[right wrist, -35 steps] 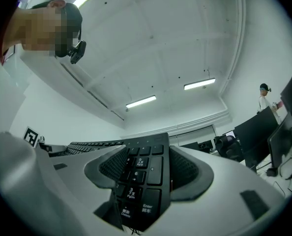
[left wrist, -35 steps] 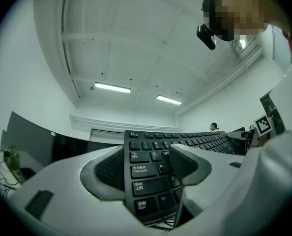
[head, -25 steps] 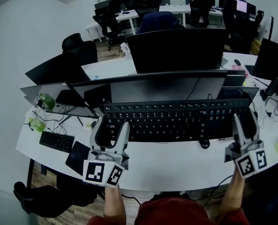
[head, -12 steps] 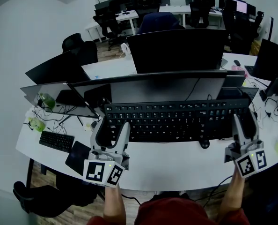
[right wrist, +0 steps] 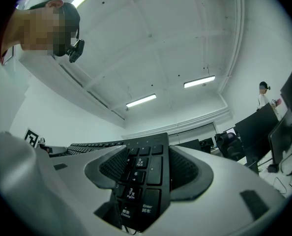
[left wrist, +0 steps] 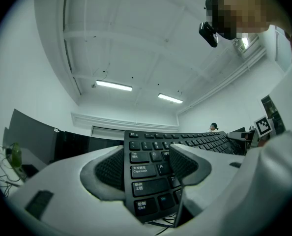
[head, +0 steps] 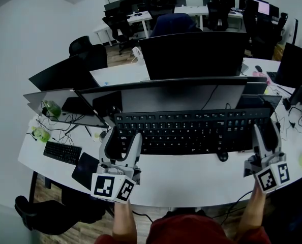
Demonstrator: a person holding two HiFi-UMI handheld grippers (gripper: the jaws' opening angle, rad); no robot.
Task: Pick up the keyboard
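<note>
A long black keyboard point(head: 191, 131) hangs level above the white desk point(head: 191, 179), held at both ends. My left gripper point(head: 123, 139) is shut on its left end, one finger over the keys and one under the edge. In the left gripper view the pads clamp the keyboard point(left wrist: 151, 173) by the Caps Lock and Shift keys. My right gripper point(head: 267, 131) is shut on the right end. In the right gripper view the number pad of the keyboard point(right wrist: 141, 181) sits between the two dark pads.
A wide dark monitor point(head: 191, 55) stands just behind the keyboard, with more screens to the left and right. A small second keyboard point(head: 62, 153) and a black pad point(head: 85, 170) lie on the desk's left. A dark mouse point(head: 222, 156) sits under the raised keyboard. Office chairs stand further back.
</note>
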